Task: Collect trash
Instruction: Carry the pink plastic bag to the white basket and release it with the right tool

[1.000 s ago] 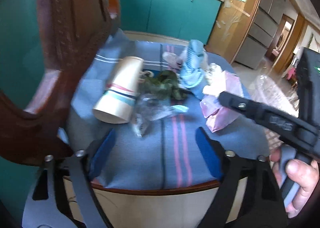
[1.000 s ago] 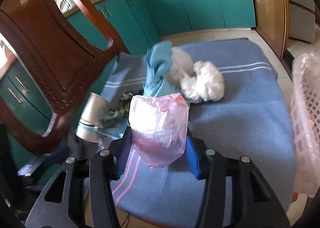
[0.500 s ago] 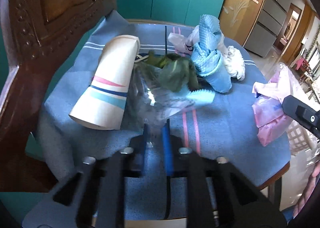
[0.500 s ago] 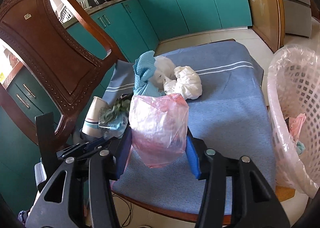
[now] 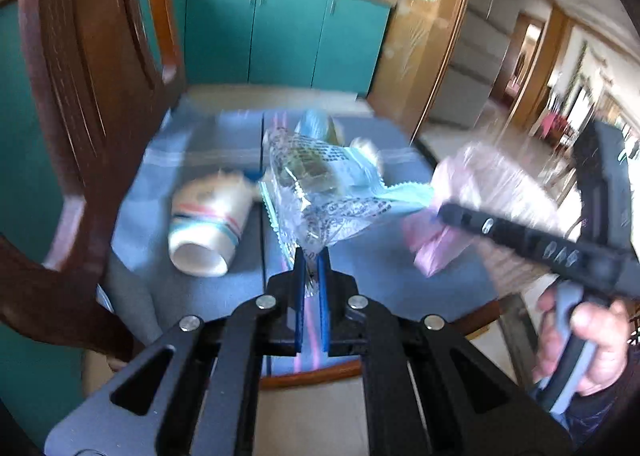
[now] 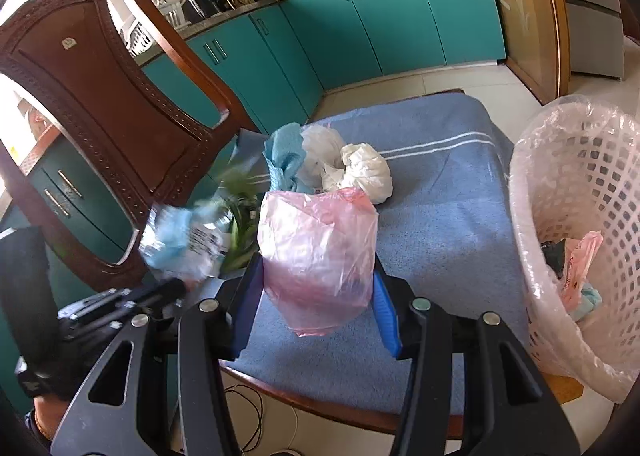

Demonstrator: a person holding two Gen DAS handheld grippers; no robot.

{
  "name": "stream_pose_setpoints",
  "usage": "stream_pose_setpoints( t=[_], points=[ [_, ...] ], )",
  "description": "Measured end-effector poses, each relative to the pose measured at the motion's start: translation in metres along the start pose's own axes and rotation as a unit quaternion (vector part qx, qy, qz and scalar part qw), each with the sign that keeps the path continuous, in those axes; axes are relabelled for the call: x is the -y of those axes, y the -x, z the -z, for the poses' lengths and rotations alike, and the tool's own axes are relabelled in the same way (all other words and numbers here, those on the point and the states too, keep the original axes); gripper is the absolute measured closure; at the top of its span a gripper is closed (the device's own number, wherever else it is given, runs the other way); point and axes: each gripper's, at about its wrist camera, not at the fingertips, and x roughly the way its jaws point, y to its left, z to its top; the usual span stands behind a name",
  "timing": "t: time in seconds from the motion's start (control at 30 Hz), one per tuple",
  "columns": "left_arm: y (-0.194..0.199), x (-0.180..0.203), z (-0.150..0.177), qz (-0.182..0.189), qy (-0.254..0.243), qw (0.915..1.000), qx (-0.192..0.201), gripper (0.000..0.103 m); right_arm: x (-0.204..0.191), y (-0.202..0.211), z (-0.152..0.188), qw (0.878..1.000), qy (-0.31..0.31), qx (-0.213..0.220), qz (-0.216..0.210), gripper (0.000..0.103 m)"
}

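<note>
My left gripper (image 5: 311, 256) is shut on the lower edge of a clear printed plastic wrapper (image 5: 320, 192), which hangs lifted above the blue cloth. That wrapper (image 6: 180, 244) shows blurred at the left of the right wrist view. My right gripper (image 6: 318, 280) is shut on a crumpled pink plastic bag (image 6: 320, 244), which is held above the cloth's near edge; the bag (image 5: 476, 200) also appears at the right of the left wrist view. A paper cup (image 5: 208, 224) lies on its side on the cloth. A blue rag (image 6: 284, 160), white crumpled bags (image 6: 360, 168) and green leaves (image 6: 240, 216) lie farther back.
A pink-lined white lattice basket (image 6: 588, 224) with some trash inside stands right of the table. A dark wooden chair back (image 6: 112, 128) rises at the left. The blue striped cloth (image 6: 440, 216) covers the table. Teal cabinets (image 6: 360, 16) line the far wall.
My left gripper shut on the clear wrapper and lifted it off the cloth, away from the cup and leaves. The right gripper carried the pink bag towards the basket.
</note>
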Motion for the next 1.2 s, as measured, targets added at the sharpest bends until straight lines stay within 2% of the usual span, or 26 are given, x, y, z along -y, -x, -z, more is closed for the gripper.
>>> stream_pose_setpoints(
  t=[0.1,0.4,1.2],
  points=[
    [0.0075,-0.006,-0.0037,0.007,0.018,0.9997,0.018,0.096,-0.002,0.009,0.0001,1.0,0.009,0.016,0.003,0.053],
    [0.0103,-0.0087,-0.0029,0.011,0.022,0.9995,0.022,0.096,-0.0008,0.008,0.0019,1.0,0.016,0.015,0.008,0.053],
    [0.0014,-0.0057,-0.0006,0.005,0.016,0.9999,0.004,0.096,-0.0064,0.005,0.0048,0.999,0.03,0.005,0.012,0.053]
  ],
)
